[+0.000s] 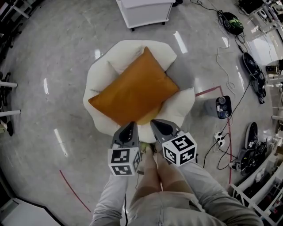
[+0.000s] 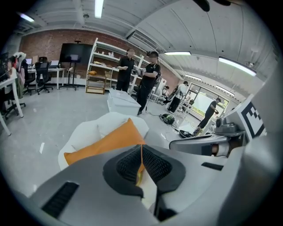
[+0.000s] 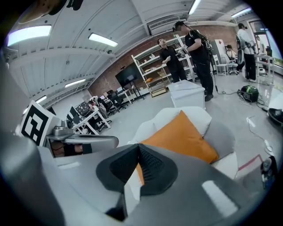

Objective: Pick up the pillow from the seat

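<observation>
An orange pillow (image 1: 135,90) lies diagonally across a white, petal-shaped seat (image 1: 99,73). Its near corner points toward me. My left gripper (image 1: 130,128) hovers just short of the seat's near edge, shut with nothing between its jaws. Beside it my right gripper (image 1: 157,125) is shut and empty too, above the seat's near rim. From the left gripper view the pillow (image 2: 106,140) shows beyond the closed pads (image 2: 128,165). In the right gripper view the pillow (image 3: 183,137) lies ahead of the closed pads (image 3: 150,165). Neither gripper touches the pillow.
A white cabinet (image 1: 146,11) stands beyond the seat. A grey cushion (image 1: 183,73) sits at the seat's right side. Cables, a power strip (image 1: 219,139) and bags (image 1: 254,73) litter the floor to the right. Red tape lines (image 1: 73,192) mark the floor. People stand by shelves (image 2: 104,66) in the background.
</observation>
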Action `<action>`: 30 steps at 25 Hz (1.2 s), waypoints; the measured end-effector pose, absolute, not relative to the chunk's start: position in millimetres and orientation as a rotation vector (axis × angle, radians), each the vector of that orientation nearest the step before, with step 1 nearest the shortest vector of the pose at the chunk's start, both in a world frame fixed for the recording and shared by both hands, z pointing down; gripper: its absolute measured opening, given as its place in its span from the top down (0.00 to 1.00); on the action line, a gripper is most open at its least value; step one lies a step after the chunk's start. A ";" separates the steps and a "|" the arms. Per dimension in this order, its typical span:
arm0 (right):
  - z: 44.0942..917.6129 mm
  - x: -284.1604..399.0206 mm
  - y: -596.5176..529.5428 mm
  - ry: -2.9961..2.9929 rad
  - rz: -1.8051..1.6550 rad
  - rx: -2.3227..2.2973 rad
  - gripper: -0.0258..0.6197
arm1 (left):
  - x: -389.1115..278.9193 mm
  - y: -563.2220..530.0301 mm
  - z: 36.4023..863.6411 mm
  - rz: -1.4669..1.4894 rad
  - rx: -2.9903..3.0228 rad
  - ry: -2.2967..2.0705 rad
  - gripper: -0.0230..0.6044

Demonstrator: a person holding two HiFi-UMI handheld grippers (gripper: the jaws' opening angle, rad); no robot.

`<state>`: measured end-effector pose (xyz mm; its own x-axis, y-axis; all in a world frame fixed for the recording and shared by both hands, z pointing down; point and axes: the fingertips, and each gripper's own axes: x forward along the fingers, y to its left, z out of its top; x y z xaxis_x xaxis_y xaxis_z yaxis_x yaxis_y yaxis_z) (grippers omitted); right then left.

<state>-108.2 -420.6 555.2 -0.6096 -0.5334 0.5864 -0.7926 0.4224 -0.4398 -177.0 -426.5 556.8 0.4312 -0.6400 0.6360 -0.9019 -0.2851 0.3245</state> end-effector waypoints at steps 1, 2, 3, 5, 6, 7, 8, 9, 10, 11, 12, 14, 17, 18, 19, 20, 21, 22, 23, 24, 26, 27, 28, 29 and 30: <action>563.3 -104.9 -423.1 -2.317 1.017 1.142 0.96 | -173.2 -429.3 564.2 0.522 2.036 -1.285 0.96; 571.9 -102.1 -425.4 -2.310 1.031 1.143 0.95 | -169.8 -432.3 571.9 0.532 2.042 -1.274 0.96; 580.6 -99.7 -427.2 -2.302 1.048 1.142 0.91 | -166.7 -434.8 580.1 0.545 2.046 -1.260 0.95; 597.0 -95.5 -428.2 -2.288 1.088 1.142 0.84 | -161.4 -437.7 597.2 0.577 2.052 -1.224 0.79; 604.7 -93.2 -428.3 -2.281 1.105 1.145 0.81 | -159.5 -438.8 605.4 0.596 2.057 -1.208 0.76; 612.0 -90.7 -428.8 -2.275 1.121 1.151 0.78 | -157.9 -440.5 612.8 0.615 2.064 -1.192 0.74; 619.1 -88.0 -430.0 -2.269 1.136 1.160 0.74 | -156.6 -442.7 619.6 0.636 2.074 -1.176 0.70; 626.3 -85.2 -431.5 -2.263 1.153 1.173 0.71 | -155.8 -445.4 625.9 0.657 2.085 -1.158 0.68; 633.8 -82.5 -433.0 -2.257 1.172 1.189 0.69 | -155.7 -448.3 632.3 0.681 2.096 -1.140 0.66; 642.0 -79.8 -434.4 -2.251 1.196 1.207 0.66 | -156.4 -451.4 638.8 0.706 2.106 -1.122 0.63; 650.8 -77.0 -435.7 -2.244 1.223 1.227 0.63 | -157.7 -454.7 645.6 0.732 2.115 -1.105 0.61; 670.0 -71.3 -438.4 -2.230 1.285 1.270 0.60 | -161.2 -462.0 660.1 0.785 2.128 -1.071 0.57; 700.9 -62.2 -442.0 -2.201 1.367 1.347 0.57 | -167.2 -474.3 681.7 0.859 2.145 -1.024 0.51; 711.1 -59.5 -442.8 -2.191 1.386 1.370 0.56 | -169.2 -478.5 688.3 0.887 2.155 -1.012 0.50; 721.2 -57.2 -443.7 -2.182 1.404 1.390 0.55 | -171.2 -482.6 695.0 0.921 2.168 -0.997 0.48; 731.4 -55.3 -444.6 -2.175 1.423 1.408 0.53 | -172.9 -486.4 701.8 0.960 2.183 -0.978 0.46; 741.7 -53.4 -445.5 -2.167 1.446 1.426 0.52 | -174.5 -489.8 709.0 1.003 2.197 -0.953 0.44; 752.3 -51.5 -446.2 -2.158 1.472 1.445 0.50 | -175.7 -493.2 716.8 1.045 2.209 -0.926 0.43; 763.2 -49.6 -446.9 -2.148 1.497 1.464 0.49 | -176.8 -497.2 724.9 1.080 2.219 -0.903 0.41; 774.0 -48.0 -447.5 -2.139 1.518 1.480 0.48 | -177.9 -502.1 732.7 1.109 2.228 -0.884 0.39; 794.6 -46.7 -449.0 -2.127 1.557 1.501 0.44 | -181.5 -513.8 746.6 1.162 2.244 -0.861 0.36; 804.7 -46.5 -450.2 -2.121 1.584 1.511 0.43 | -183.9 -520.4 753.2 1.191 2.252 -0.853 0.35; 814.8 -45.8 -451.9 -2.114 1.613 1.527 0.41 | -186.3 -527.4 759.9 1.218 2.259 -0.844 0.35; 825.0 -44.3 -454.1 -2.103 1.641 1.549 0.40 | -188.4 -534.7 766.7 1.244 2.263 -0.834 0.34; 835.3 -42.1 -456.5 -2.091 1.669 1.576 0.40 | -190.4 -542.2 773.4 1.270 2.264 -0.826 0.34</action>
